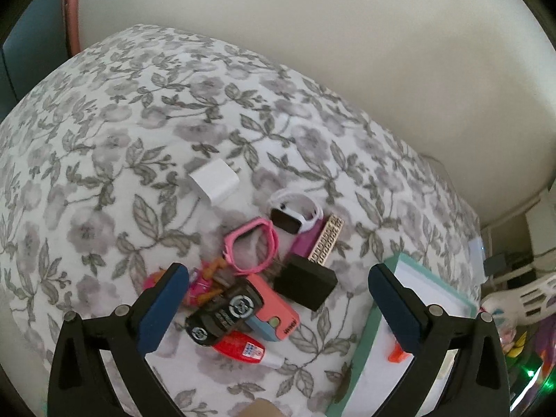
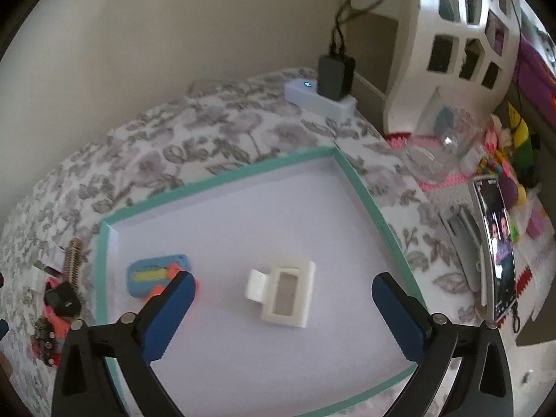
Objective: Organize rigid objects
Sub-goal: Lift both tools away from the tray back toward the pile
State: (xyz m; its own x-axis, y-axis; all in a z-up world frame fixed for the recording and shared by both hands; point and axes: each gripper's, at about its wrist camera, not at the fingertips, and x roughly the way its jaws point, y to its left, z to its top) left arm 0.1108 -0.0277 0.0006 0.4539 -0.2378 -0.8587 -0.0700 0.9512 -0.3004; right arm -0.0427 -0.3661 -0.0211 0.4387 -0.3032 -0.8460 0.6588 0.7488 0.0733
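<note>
In the left wrist view my left gripper (image 1: pixel 278 309) is open and empty above a pile of small objects on the floral bedspread: a black toy car (image 1: pixel 226 312), a coral card holder (image 1: pixel 274 312), a black block (image 1: pixel 305 285), a pink watch band (image 1: pixel 252 245), a white smartwatch (image 1: pixel 293 213), a white charger (image 1: pixel 215 180) and a red tube (image 1: pixel 239 349). In the right wrist view my right gripper (image 2: pixel 281 312) is open and empty above the teal-rimmed tray (image 2: pixel 365 191). In the tray lie a white plastic case (image 2: pixel 285 292) and a blue and orange toy (image 2: pixel 156 274).
The tray's corner (image 1: pixel 382 312) shows at the right of the left wrist view. At the bed's far corner a black adapter (image 2: pixel 335 76) stands on a white device (image 2: pixel 319 99). A phone (image 2: pixel 497 250) and a white dollhouse (image 2: pixel 458 45) are at the right.
</note>
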